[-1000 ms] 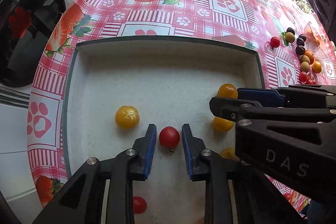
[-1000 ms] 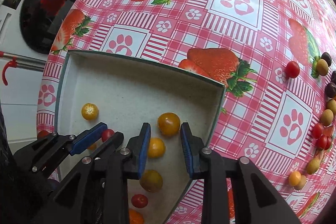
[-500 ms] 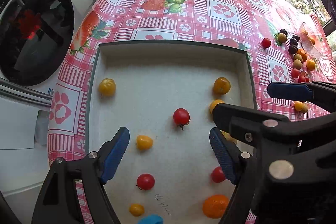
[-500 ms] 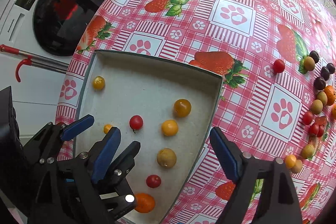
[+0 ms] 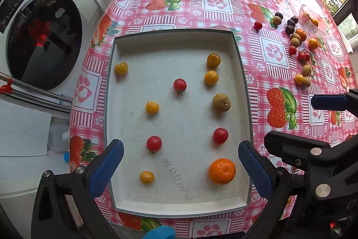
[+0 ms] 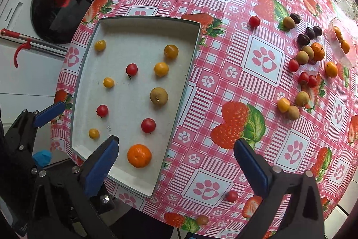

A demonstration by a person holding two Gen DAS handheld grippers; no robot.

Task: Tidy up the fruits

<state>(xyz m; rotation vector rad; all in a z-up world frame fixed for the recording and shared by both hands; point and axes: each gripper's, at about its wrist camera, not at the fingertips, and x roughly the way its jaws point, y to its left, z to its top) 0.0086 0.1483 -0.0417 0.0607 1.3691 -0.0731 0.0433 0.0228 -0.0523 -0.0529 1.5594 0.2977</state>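
A white tray (image 5: 243,104) lies on the strawberry-print table and holds several small fruits: red tomatoes (image 5: 179,84), yellow tomatoes (image 5: 152,107), a brown longan (image 5: 221,102) and an orange mandarin (image 5: 222,171). The tray (image 6: 179,102) also shows in the right wrist view. My left gripper (image 5: 180,168) is open and empty, high above the tray's near end. My right gripper (image 6: 176,164) is open and empty above the tray's near right corner. More loose fruit (image 6: 302,57) lies on the cloth at the far right.
A glass bowl (image 6: 342,48) with orange fruit stands at the far right. A washing machine door (image 5: 42,37) is beyond the table's left edge. A red tomato (image 6: 232,196) and a brown fruit (image 6: 202,219) lie near the table's front edge.
Both grippers opened wide and rose back from the tray. The red tomato and the yellow tomato that sat between their fingers now lie free in the tray.
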